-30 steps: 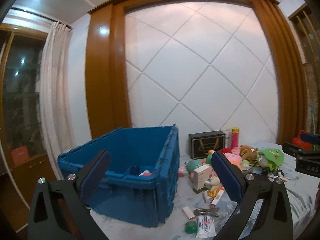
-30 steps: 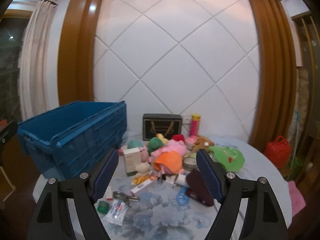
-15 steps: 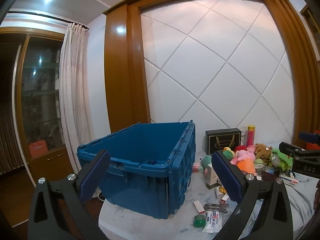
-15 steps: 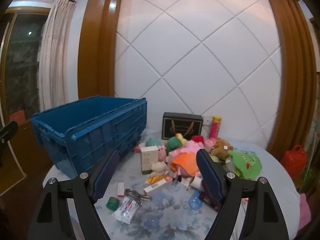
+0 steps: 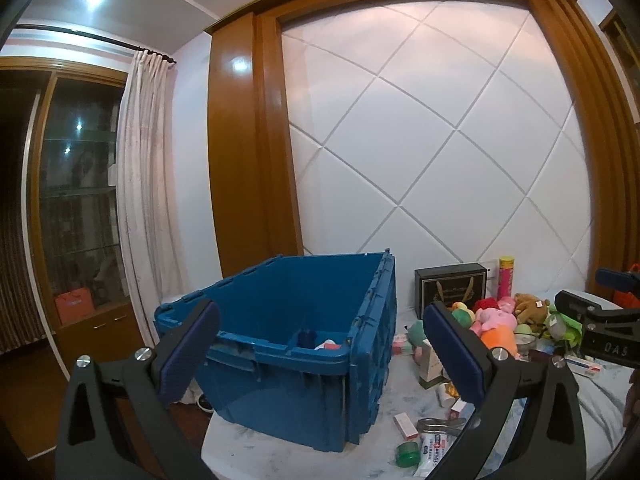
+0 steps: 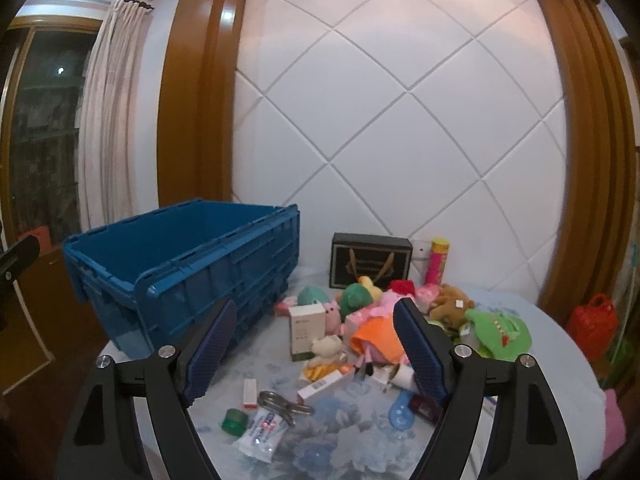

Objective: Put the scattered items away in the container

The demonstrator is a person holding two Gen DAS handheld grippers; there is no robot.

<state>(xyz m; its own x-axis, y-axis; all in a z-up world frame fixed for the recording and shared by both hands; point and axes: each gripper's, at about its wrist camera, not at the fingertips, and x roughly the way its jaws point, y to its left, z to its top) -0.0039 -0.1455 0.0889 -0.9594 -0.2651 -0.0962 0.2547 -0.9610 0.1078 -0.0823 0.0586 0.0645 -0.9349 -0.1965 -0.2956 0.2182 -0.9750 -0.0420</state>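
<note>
I held the left gripper (image 5: 320,356) wide apart and empty before the blue crate (image 5: 304,364), and the right gripper (image 6: 316,354) likewise wide, empty. The scattered toys (image 6: 376,320) and a white box (image 6: 306,332) lay just right of the crate.

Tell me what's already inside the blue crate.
Over the near rim of the blue crate, the left wrist view shows a small white-and-red item beside an inner divider. The floor below is hidden by the walls; the right wrist view shows only inner walls.
</note>
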